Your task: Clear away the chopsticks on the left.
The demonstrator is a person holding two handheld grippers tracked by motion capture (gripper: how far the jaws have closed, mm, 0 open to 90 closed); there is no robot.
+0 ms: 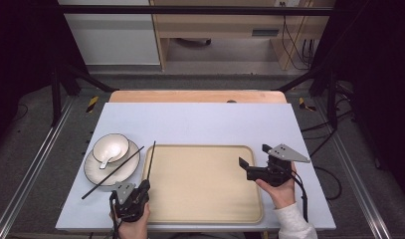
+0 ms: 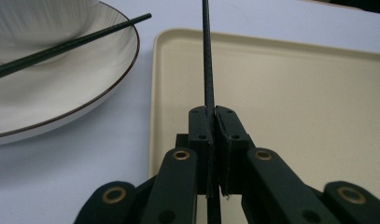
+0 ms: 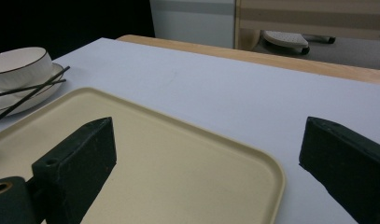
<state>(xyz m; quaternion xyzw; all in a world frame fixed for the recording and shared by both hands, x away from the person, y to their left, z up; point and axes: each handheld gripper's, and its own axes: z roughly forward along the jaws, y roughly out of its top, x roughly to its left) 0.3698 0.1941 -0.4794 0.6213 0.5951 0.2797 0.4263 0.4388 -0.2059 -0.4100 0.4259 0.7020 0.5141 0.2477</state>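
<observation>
We have the left gripper [image 2: 212, 112] clamped shut on one chopstick [image 2: 207, 56] by its near end over the tray's [image 1: 205, 219] left rim (right gripper [image 1: 252, 158] wide open, empty), so it could pivot or slip free.

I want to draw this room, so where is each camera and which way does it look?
High view: above the person's side, looking forward and down on the tray; both hands show.
Left tool view: rides the left tool, looking along its shut jaws up the chopstick they pinch.
Right tool view: rides the right tool, looking across the tray between open jaws.
All three share the tray and plate.
</observation>
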